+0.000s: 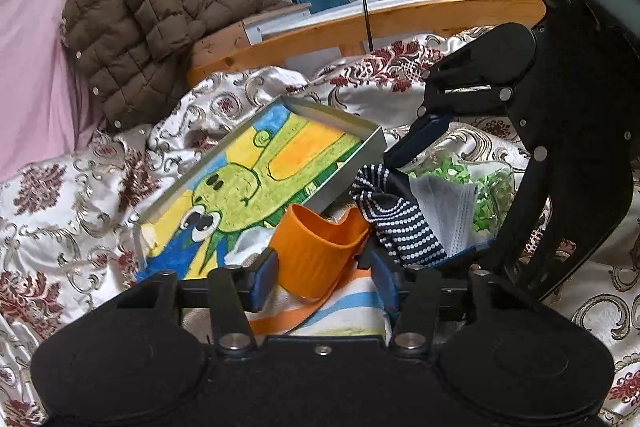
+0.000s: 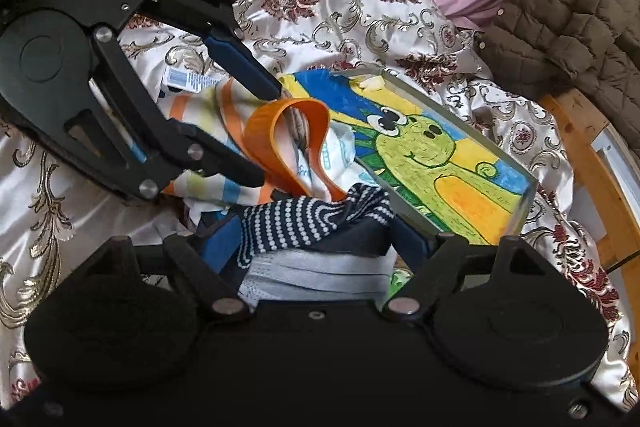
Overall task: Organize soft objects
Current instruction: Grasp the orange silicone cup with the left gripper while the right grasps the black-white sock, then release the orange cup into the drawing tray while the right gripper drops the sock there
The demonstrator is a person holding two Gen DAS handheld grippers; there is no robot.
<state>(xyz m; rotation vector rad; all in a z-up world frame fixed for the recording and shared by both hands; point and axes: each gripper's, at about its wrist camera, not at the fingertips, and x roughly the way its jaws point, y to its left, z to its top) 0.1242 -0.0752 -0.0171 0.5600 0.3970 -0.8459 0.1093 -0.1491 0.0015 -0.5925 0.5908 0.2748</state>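
- On the bedspread (image 1: 60,227): heap of soft items, lying against a framed drawing (image 1: 256,171) propped at a tilt.
- Left gripper (image 1: 324,281) half spread around the orange cup (image 1: 316,251). Near pad close against one wall, small gap on the other side. No firm pinch visible.
- Cup resting on a striped towel (image 1: 340,311), rim touching the frame's lower edge.
- Right gripper (image 2: 316,243) spread wide around a dotted sock (image 2: 304,223) lying on a face mask (image 2: 320,275). Cannot tell whether the pads press yet.
- Risk, left: pliable-looking cup likely to fold or squirt out under a squeeze. Cause: soft thin wall, pads low on the body.
- Risk, left: towel or its orange band caught along with the cup and dragged up. Cause: cloth directly beneath the fingers.
- Risk, left: frame nudged off its prop and sliding over the pile. Cause: cup rim in contact with it.
- Risk, right: two items taken at once, mask slipping free mid-lift. Cause: sock and mask stacked between the same pads.
- Risk, right: bag of green bits (image 1: 492,195) just beside the mask snagged too.
- Risk, both: grippers near each other over one heap; possible collision on lift.
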